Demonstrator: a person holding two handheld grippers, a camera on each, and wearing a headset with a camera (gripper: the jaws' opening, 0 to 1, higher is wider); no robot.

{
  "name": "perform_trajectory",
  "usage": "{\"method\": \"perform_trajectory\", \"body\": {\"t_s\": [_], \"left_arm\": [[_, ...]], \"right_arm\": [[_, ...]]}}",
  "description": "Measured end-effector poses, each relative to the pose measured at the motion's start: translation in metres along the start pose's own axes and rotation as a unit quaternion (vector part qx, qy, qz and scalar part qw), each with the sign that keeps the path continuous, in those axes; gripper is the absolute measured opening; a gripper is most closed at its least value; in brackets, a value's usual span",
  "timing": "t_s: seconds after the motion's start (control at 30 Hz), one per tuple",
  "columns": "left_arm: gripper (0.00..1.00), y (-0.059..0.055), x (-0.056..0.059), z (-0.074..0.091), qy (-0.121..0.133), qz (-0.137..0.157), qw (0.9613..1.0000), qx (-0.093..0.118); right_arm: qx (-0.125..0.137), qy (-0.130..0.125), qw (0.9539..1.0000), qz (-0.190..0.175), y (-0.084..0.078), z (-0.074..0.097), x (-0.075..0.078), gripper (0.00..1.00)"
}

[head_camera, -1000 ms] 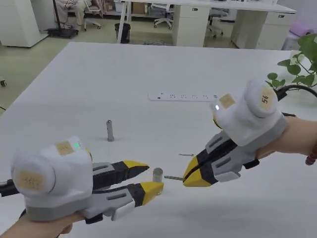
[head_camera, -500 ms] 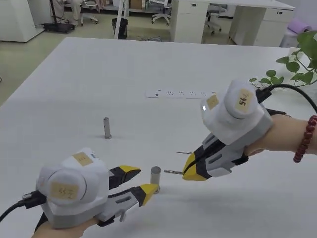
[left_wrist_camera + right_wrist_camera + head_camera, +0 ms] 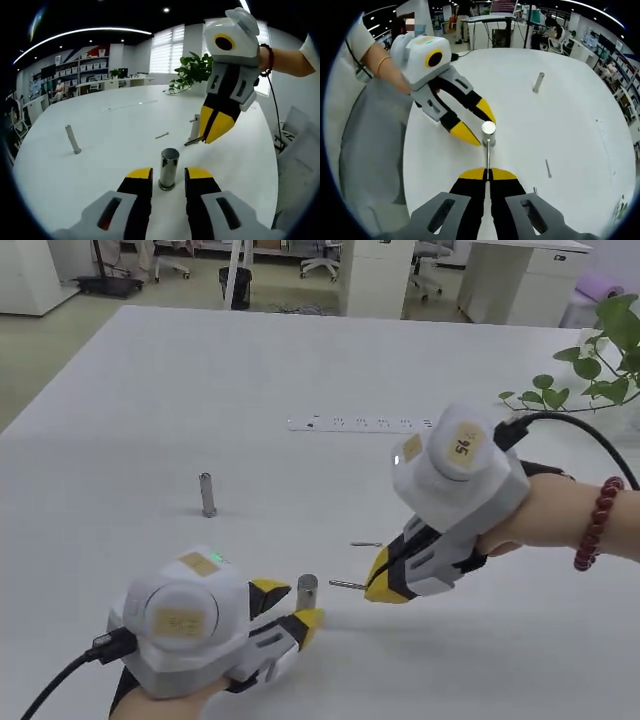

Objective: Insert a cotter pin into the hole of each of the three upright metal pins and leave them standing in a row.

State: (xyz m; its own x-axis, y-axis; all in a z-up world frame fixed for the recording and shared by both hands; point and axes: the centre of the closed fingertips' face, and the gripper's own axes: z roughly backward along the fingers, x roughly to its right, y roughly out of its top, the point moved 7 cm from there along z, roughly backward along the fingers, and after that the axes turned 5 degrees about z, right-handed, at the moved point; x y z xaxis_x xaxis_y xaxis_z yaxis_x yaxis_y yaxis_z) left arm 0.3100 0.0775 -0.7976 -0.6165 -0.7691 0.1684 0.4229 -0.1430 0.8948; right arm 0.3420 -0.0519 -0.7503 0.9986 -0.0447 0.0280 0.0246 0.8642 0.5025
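"On the white table (image 3: 120,390), head view: what could go wrong?"

"My right gripper (image 3: 378,587), jaws shut on a cotter pin (image 3: 348,585), aims it at the upright metal pin (image 3: 307,586). My left gripper (image 3: 290,612) flanks that pin. A push off the hole's line could, I judge, topple it."

"Left gripper view?"

"My jaws stand slightly apart on either side of the metal pin (image 3: 169,167), gripping nothing that I can tell. So nothing braces it. The cotter pin (image 3: 192,141) hangs just beside it, under the right gripper (image 3: 210,135)."

"Right gripper view?"

"The cotter pin (image 3: 488,152) runs straight up to the metal pin (image 3: 488,128), beside the left gripper (image 3: 476,125). The hole is too small to see. If it faces away, the tip may skid off. A second pin (image 3: 538,82) stands well apart, and a loose cotter pin (image 3: 547,168) lies flat."
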Motion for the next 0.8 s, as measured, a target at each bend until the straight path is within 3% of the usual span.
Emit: {"method": "perform_trajectory", "body": {"t_s": [0.13,0.57,0.8], "left_arm": [[0.22,-0.0003,0.0013,-0.0053,-0.001,-0.022,0.9997,-0.008],[0.12,-0.0001,0.0006,-0.0088,0.004,-0.047,0.9988,-0.013],[0.11,0.0009,-0.0019,-0.0084,-0.018,-0.054,0.9982,-0.017]], "right_arm": [[-0.007,0.001,1.0,0.0,0.0002,-0.0026,0.0003,0.03],[-0.023,0.0,0.9997,0.006,0.0001,-0.0087,0.0011,0.03],[-0.023,0.001,0.9997,0.01,0.0004,-0.0096,0.0006,0.03]]}}
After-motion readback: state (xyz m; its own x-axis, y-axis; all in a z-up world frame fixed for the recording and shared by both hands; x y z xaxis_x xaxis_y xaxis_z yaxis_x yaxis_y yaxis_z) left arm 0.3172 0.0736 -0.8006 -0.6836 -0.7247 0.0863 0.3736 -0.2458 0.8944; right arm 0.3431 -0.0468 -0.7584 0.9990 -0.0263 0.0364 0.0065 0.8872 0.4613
